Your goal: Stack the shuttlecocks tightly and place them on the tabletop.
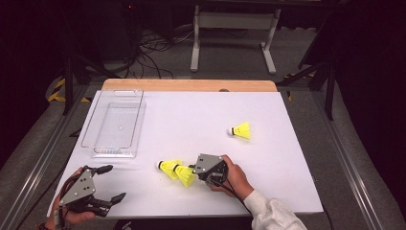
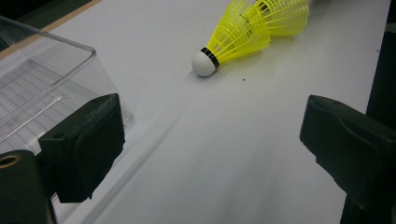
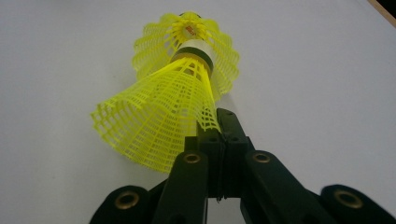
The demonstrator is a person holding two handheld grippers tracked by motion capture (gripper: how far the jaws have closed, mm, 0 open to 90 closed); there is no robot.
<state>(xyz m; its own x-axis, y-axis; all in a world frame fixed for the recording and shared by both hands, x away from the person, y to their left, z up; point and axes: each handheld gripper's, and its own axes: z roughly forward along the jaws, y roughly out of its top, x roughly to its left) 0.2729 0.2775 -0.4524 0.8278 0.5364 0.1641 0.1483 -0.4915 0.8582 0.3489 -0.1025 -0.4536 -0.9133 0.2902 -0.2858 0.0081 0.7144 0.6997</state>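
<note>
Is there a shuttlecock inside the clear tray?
No, the clear tray holds nothing in the high view; all three yellow shuttlecocks are outside it, over the white table.

The high view looks forward and down from above the near edge of the white worktop (image 1: 201, 120), taking in its whole surface and the floor beyond the far edge. The left gripper view sits low over the near left of the worktop, facing right along it. The right gripper view is lower still and very close, facing left. All three share the pair of yellow shuttlecocks (image 1: 177, 171) (image 2: 252, 32) (image 3: 173, 93) near the worktop's middle.
</note>
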